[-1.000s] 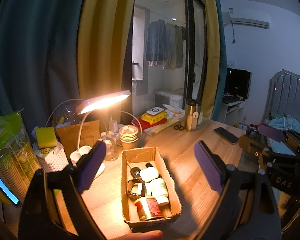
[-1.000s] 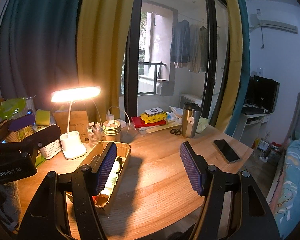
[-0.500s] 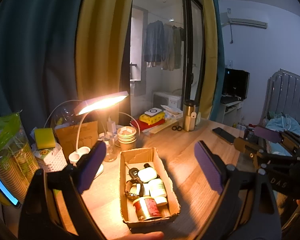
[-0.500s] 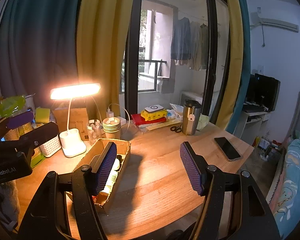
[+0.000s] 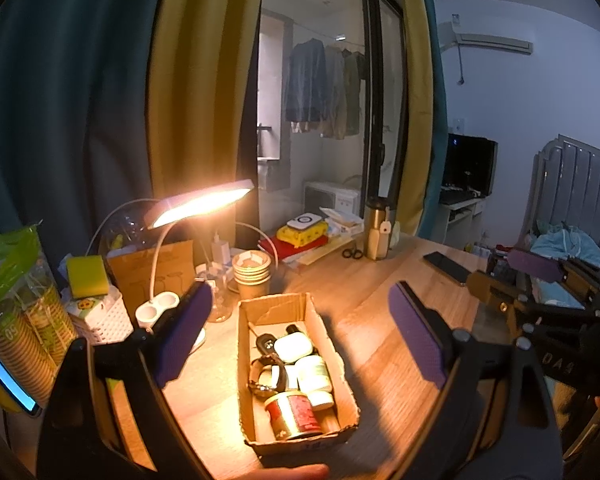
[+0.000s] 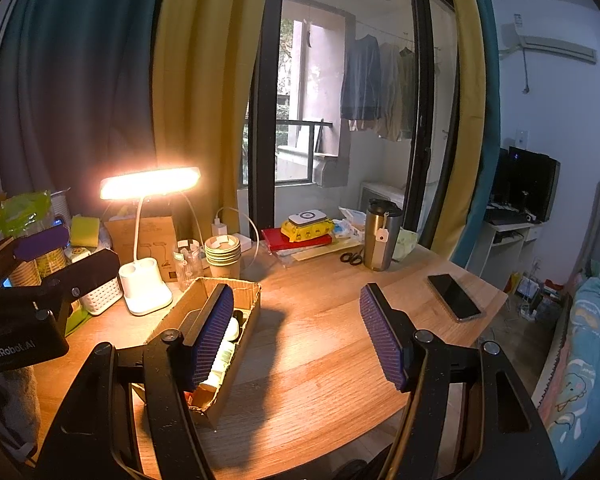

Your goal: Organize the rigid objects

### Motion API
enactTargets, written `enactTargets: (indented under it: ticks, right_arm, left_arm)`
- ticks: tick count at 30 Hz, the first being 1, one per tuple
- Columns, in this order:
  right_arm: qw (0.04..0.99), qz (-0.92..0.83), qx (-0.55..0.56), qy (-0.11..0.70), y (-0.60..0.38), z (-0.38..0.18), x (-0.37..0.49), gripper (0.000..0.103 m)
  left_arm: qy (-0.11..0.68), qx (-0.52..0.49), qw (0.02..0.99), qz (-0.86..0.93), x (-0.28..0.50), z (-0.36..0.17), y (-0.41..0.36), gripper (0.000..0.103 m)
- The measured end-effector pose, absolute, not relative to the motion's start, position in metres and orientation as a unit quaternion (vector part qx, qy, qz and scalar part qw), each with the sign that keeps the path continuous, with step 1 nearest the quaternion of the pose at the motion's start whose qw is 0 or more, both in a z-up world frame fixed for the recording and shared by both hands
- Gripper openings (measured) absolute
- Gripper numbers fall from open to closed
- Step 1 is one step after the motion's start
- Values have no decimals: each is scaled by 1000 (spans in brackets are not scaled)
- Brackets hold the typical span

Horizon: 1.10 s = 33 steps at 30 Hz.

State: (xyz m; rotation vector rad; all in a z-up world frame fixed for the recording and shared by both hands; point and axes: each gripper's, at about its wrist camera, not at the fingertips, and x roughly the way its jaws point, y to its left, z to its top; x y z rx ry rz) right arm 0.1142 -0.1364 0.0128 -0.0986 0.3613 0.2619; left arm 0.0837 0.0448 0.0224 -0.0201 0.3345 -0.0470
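A cardboard box (image 5: 324,322) lies on the wooden desk, also seen in the right wrist view (image 6: 246,292). In it are a red tin can (image 5: 294,416), a white earbud case (image 5: 294,348), a white jar (image 5: 314,374), a black key fob (image 5: 266,344) and a wristwatch (image 5: 262,376). My left gripper (image 5: 300,336) is open and empty, held above the box. My right gripper (image 6: 300,334) is open and empty, over the desk to the right of the box; its left finger hides part of the box.
A lit desk lamp (image 5: 204,204) stands behind the box with stacked paper cups (image 5: 252,274), a white basket (image 5: 100,314) and a cup sleeve (image 5: 24,320). A steel tumbler (image 6: 382,234), scissors (image 6: 350,258), books (image 6: 296,238) and a phone (image 6: 454,296) lie further right.
Both grippers have drifted slightly back and up from the desk; the box sits a little lower in the views. Both stay open and empty.
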Motion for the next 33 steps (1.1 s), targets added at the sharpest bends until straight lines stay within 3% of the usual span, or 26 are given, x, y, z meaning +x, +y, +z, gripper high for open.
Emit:
enactTargets:
  ticks: [33]
  right_arm:
    - [974, 129, -47, 178, -140, 14, 114, 69]
  left_arm:
    - [168, -9, 985, -29, 82, 21, 41, 91]
